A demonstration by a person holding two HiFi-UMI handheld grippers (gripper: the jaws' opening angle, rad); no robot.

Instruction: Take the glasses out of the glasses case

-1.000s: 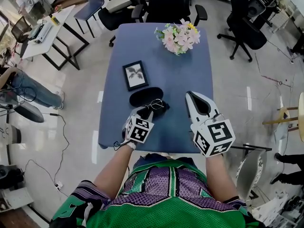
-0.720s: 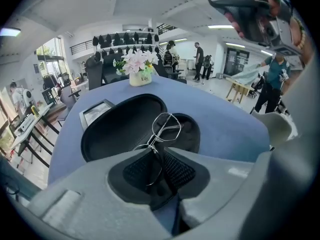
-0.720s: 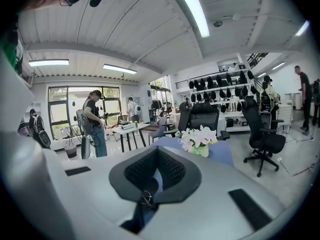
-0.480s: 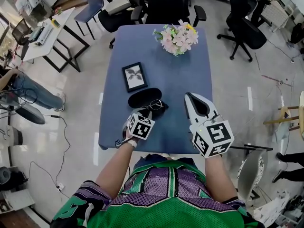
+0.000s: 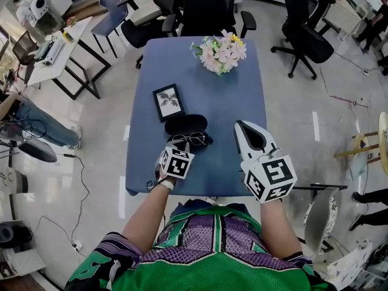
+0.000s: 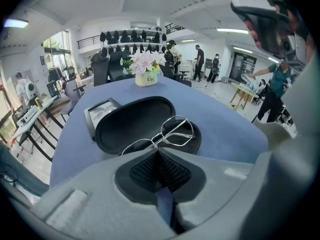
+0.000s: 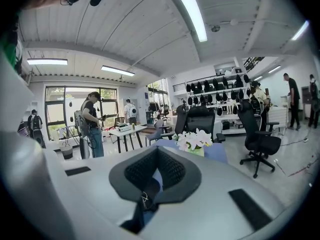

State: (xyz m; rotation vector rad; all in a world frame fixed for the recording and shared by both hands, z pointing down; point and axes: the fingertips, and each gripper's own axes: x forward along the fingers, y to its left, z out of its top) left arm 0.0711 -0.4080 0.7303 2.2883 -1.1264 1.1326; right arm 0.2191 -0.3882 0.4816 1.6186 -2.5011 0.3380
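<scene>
Thin wire-rim glasses (image 6: pixel 161 138) on open black case (image 6: pixel 130 119); left fingers (image 6: pixel 145 171) just clamped them; right fingers (image 7: pixel 140 171) together.

The glasses (image 6: pixel 161 136) are framed in thin, shiny metal wire. The glasses case (image 6: pixel 131 121) is finished in matt black. The table (image 6: pixel 220 124) is topped in smooth, matt blue. The left gripper (image 6: pixel 158 152) is shelled in matt grey plastic, its pads (image 6: pixel 142 171) finely ribbed black. The floor (image 5: pixel 103 120) is polished and glossy.

The left gripper's (image 6: pixel 159 153) jaws have just been closing and now meet on the near rim of the glasses (image 6: pixel 162 138). The glasses now lie slightly further left and nearer over the glasses case (image 6: pixel 127 124).
</scene>
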